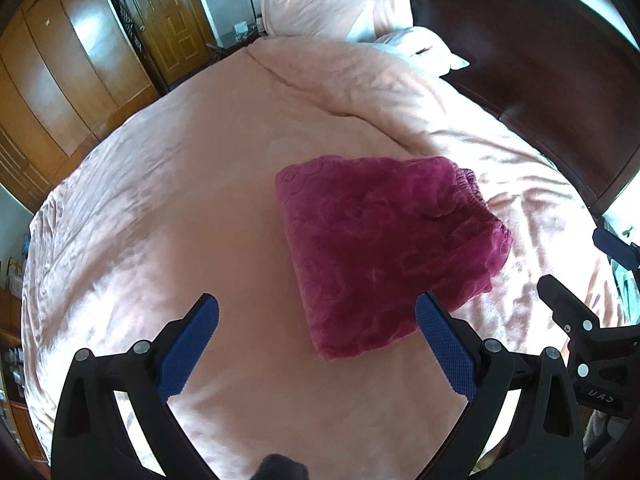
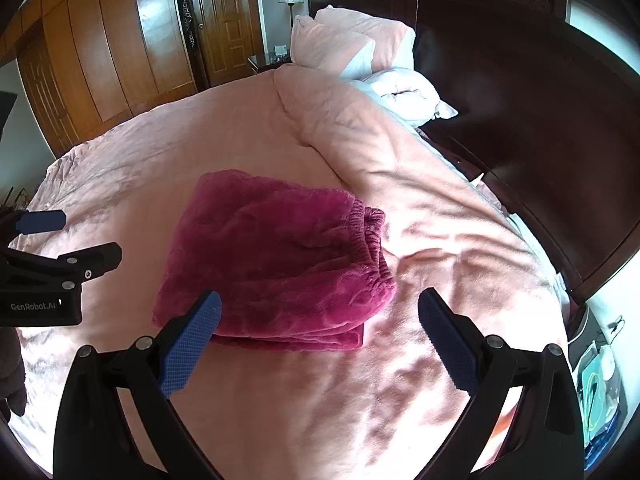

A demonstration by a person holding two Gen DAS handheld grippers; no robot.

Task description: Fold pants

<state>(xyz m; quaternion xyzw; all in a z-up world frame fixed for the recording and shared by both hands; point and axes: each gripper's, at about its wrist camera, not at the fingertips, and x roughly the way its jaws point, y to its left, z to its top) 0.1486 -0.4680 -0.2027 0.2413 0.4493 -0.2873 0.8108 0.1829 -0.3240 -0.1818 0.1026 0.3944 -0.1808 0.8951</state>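
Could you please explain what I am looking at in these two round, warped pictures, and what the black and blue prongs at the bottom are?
No robot arm is here: a person holds a two-finger tool in each hand, and a wide-angle camera on each tool looks forward along its fingers, which bends the room into a circle. One picture comes from the left gripper, the other from the right gripper. The blue prongs are the padded jaws, and both pairs stand wide open, holding nothing. Each camera also catches the other tool at its edge. On the bed, under a pink cover, lie plum fleece pants, already folded into a compact bundle with the elastic waistband on the right. Pillows sit by the dark headboard.
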